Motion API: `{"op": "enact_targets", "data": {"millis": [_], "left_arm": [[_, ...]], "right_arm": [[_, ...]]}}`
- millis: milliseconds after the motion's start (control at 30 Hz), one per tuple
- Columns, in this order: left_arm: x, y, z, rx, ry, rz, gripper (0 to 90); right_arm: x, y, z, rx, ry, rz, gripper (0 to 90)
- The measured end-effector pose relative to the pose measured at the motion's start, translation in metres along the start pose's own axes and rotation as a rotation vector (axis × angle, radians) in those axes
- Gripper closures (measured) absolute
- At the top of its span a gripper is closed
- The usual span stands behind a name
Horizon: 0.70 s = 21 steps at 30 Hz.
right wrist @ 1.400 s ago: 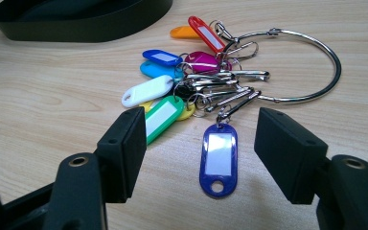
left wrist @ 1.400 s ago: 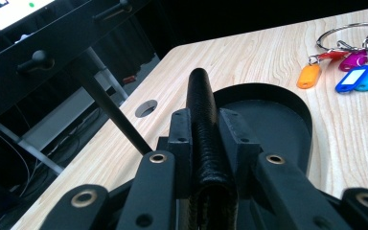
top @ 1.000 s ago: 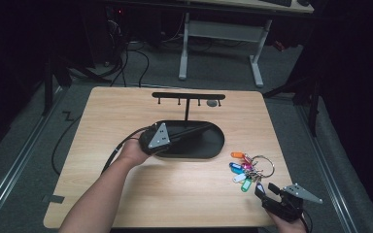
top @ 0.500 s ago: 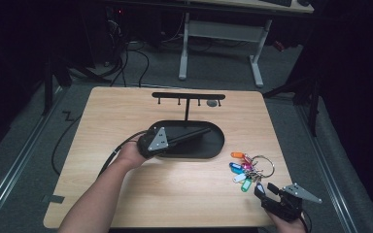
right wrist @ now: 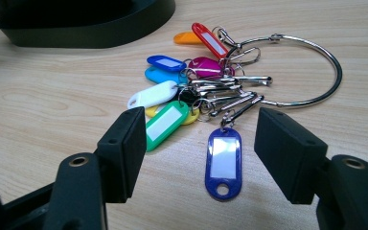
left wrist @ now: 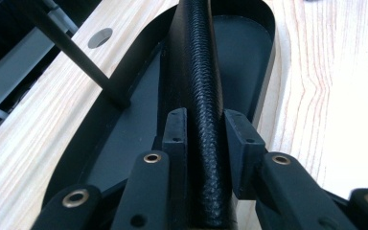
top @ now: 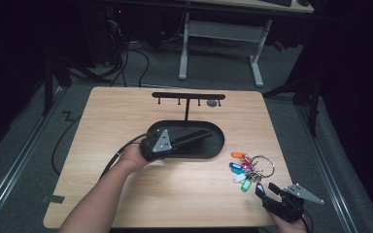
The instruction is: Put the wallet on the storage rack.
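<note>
1. The tray (top: 209, 148), a black oval dish, sits mid-counter (top: 126, 111), right in front of the black hook rack (top: 188, 96) whose post rises from its back edge.
2. The left gripper (left wrist: 205, 132) lies low over the tray with its fingers (left wrist: 176, 132) straddling a black textured bar (left wrist: 199, 57) that runs down the tray's middle. Its jaws have just been opening; one finger is right against the bar, the other shows a small gap, so I'd call it a loosened grip, not a clamp.
3. The key bunch (right wrist: 206, 91), coloured tags on a big ring, rests on the counter just right of the tray.
4. The right gripper (right wrist: 199, 139) hovers low at the counter's near right corner, fingers wide, a blue tag (right wrist: 223, 160) between them, nothing touched.
5. My read: the left is letting go of the tray, and the keys are next. That calls for the right to slide forward, pinch the bunch and lift it toward a hook.
</note>
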<state>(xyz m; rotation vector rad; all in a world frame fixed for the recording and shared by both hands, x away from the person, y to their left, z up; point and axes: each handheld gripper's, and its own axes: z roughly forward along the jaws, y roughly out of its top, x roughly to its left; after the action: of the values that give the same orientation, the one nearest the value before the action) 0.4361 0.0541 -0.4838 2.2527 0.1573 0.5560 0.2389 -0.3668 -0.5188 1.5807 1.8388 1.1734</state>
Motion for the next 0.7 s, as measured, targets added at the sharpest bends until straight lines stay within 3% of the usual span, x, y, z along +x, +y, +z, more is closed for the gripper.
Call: {"op": "enact_targets", "data": {"millis": [100, 233, 367, 467, 600, 700], "left_arm": [[-0.003, -0.002, 0.001, 0.001, -0.009, 0.004, 71.9], [-0.007, -0.002, 0.006, 0.027, 0.003, 0.054, 69.9], [-0.002, -0.003, 0.011, 0.024, 0.024, 0.038, 69.8], [0.004, 0.0, 0.016, 0.047, 0.048, 0.035, 69.8], [0.01, 0.001, 0.02, 0.051, 0.05, 0.042, 69.8], [0.016, -0.003, 0.02, 0.044, 0.051, 0.023, 69.7]], "right_arm": [[0.001, 0.0, -0.001, -0.002, 0.001, -0.007, 35.9], [0.001, 0.0, -0.001, 0.0, 0.0, -0.003, 35.9], [0.001, -0.001, -0.001, 0.003, 0.0, -0.004, 36.0], [0.002, -0.001, 0.0, 0.008, 0.001, -0.001, 36.0], [0.002, -0.001, 0.0, 0.008, 0.001, -0.004, 36.0], [0.0, -0.001, 0.0, 0.006, 0.0, 0.0, 36.0]]}}
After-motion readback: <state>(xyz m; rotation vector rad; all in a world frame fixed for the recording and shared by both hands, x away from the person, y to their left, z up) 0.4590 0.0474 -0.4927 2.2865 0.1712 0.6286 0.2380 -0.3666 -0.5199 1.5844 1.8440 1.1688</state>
